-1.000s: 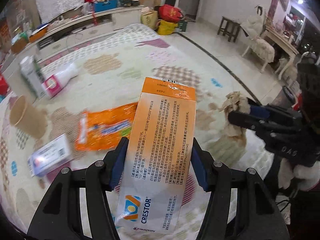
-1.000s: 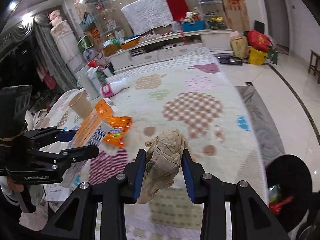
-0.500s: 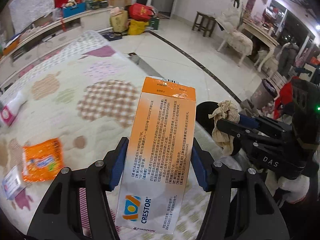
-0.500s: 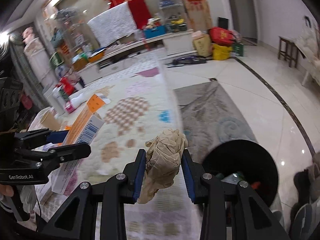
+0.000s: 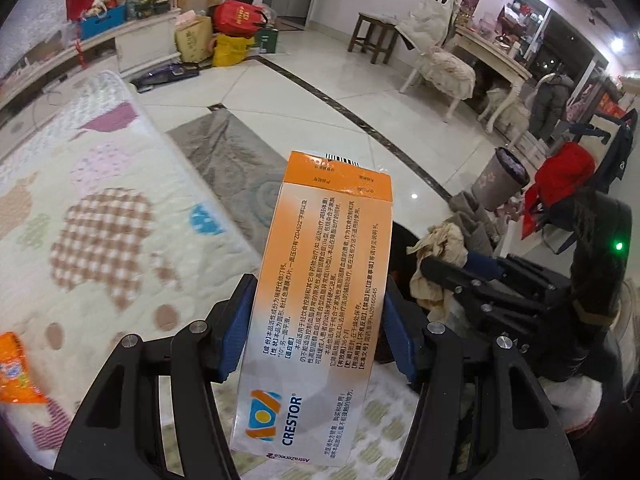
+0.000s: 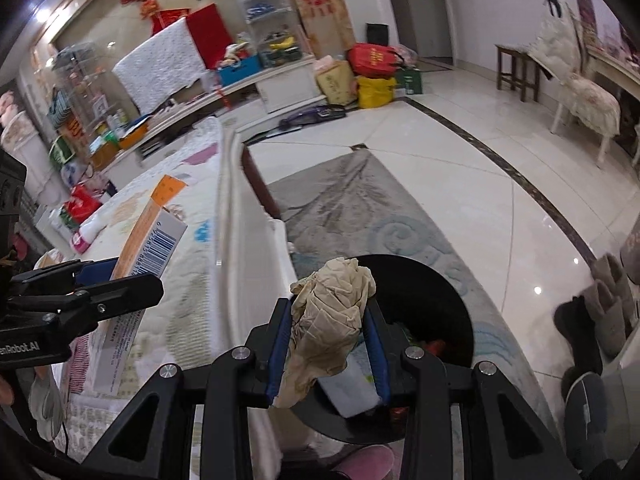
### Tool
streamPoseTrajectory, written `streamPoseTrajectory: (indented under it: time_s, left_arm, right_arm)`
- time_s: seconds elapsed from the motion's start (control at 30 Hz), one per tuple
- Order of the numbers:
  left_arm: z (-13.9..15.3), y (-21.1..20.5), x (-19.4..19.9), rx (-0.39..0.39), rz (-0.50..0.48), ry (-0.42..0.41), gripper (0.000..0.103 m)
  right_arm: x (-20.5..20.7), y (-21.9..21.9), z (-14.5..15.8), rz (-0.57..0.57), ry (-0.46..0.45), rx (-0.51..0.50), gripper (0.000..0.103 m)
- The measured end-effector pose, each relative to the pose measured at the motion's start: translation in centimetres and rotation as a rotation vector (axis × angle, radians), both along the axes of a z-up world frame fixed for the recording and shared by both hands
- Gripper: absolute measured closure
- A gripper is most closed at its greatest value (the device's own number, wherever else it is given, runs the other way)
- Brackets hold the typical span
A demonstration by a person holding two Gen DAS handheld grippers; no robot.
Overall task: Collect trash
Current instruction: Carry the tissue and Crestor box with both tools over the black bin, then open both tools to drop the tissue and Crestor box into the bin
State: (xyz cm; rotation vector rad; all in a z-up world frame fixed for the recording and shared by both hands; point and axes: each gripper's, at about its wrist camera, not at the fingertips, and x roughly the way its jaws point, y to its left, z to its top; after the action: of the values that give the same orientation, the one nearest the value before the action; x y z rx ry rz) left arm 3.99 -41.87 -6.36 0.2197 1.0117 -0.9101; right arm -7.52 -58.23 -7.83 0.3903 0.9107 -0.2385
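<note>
Trash items held above the bed edge and the bin.
An orange-and-white Crestor carton (image 5: 320,304) stands upright, clamped at mid-length, over the quilted bed. A crumpled tan paper wad (image 6: 332,312) hangs pinched above a black round bin (image 6: 436,300) on the floor, which apparently already contains some discarded packaging.

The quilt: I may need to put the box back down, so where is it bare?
The quilt lies bare between the blue patch at its floor-side edge and the orange wrapper at the far left. The right tongs, shut on the crumpled paper, sit crowded over the black bin, which already holds trash.
</note>
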Motion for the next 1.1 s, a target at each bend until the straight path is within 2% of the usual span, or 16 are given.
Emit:
streamPoseTrajectory:
  time_s: [0.27, 0.3, 0.37, 0.43, 0.7, 1.1]
  left_arm:
    - [-1.0, -1.7, 0.8, -0.079, -0.003, 0.074, 0.043]
    - [-1.1, -1.8, 1.0, -0.097, -0.005, 0.089, 0.042]
    - [-1.1, -2.1, 1.3, -0.118, -0.009, 0.109, 0.041]
    - [-1.3, -2.1, 1.4, -0.134, -0.016, 0.134, 0.033]
    - [-0.8, -1.5, 1.3, -0.15, -0.016, 0.141, 0.031]
    - [0.0, 2.1, 1.3, -0.077, 0.075, 0.036, 0.031]
  right_arm:
    - [-0.4, -1.7, -1.2, -0.044, 0.024, 0.003, 0.068]
    - [-0.3, -1.8, -1.3, -0.052, 0.023, -0.001, 0.066]
    - [-0.2, -1.8, -1.4, -0.068, 0.025, -0.017, 0.048]
    - [0.0, -2.0, -1.4, -0.082, 0.03, -0.028, 0.043]
    - [-0.2, -2.1, -1.8, -0.084, 0.037, 0.021, 0.042]
    - [0.7, 0.1, -1.6, -0.04, 0.03, 0.026, 0.042]
